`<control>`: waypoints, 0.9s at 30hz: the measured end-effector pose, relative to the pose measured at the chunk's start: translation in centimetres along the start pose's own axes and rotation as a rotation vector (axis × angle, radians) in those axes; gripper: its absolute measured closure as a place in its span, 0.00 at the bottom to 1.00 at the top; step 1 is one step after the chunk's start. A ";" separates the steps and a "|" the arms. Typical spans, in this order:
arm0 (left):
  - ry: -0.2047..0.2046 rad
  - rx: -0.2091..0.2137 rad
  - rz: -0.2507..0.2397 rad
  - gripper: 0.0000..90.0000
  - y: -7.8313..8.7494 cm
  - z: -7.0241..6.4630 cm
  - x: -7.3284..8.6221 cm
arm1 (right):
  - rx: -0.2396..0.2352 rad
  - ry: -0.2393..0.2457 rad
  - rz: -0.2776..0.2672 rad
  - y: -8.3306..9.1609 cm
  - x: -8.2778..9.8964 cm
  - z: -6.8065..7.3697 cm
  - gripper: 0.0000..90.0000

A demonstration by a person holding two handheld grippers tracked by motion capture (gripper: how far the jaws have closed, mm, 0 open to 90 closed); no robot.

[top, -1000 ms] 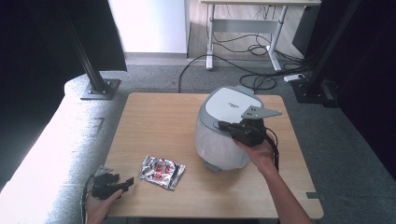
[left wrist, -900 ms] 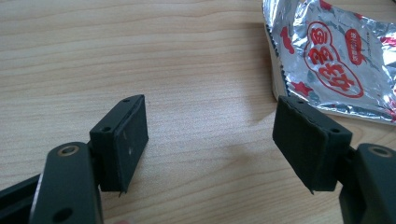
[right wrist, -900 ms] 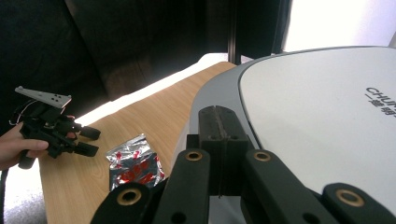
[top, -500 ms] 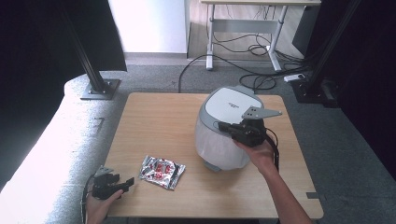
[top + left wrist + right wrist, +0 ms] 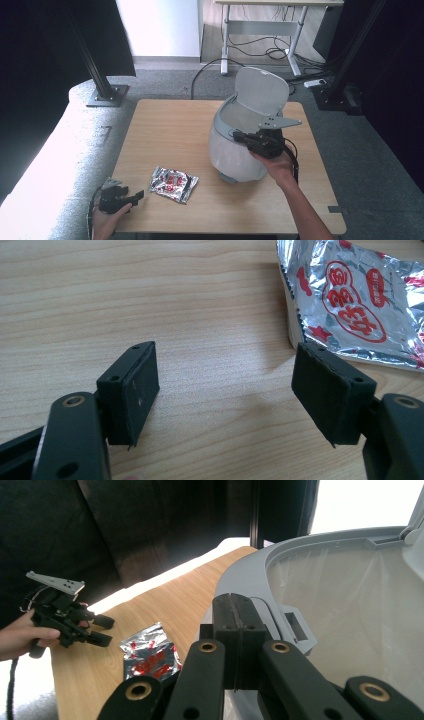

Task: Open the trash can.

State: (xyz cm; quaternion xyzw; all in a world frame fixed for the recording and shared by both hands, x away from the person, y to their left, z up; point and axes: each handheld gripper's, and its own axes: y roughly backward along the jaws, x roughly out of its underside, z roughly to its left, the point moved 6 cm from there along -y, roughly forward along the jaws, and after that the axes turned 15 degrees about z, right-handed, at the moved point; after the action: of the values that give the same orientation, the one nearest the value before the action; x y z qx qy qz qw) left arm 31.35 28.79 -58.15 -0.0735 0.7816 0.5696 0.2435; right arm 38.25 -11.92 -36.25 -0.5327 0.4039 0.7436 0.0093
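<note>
Up close, the right gripper (image 5: 242,611) has its jaws pressed together on nothing, just beside the bin (image 5: 235,150) rim; its tips probably touch it. The left gripper (image 5: 235,390) gapes empty; the foil packet (image 5: 350,300), partly cut off, lies just beyond.

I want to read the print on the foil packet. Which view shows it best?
The left gripper view: the foil packet lies close, its red print large, though partly cut off. The high view shows it whole but small; the right gripper view shows it small and distant.
</note>
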 end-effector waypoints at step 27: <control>-0.001 -0.003 0.001 0.30 0.0 -0.1 0.0 | 0.133 -0.035 -0.112 6.9 5.1 -2.9 0.99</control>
State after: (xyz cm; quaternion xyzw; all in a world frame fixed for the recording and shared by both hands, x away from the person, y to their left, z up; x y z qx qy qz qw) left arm 31.36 28.72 -58.14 -0.0729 0.7806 0.5710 0.2436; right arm 35.30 -20.45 -36.58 -0.5395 0.4219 0.7226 0.0933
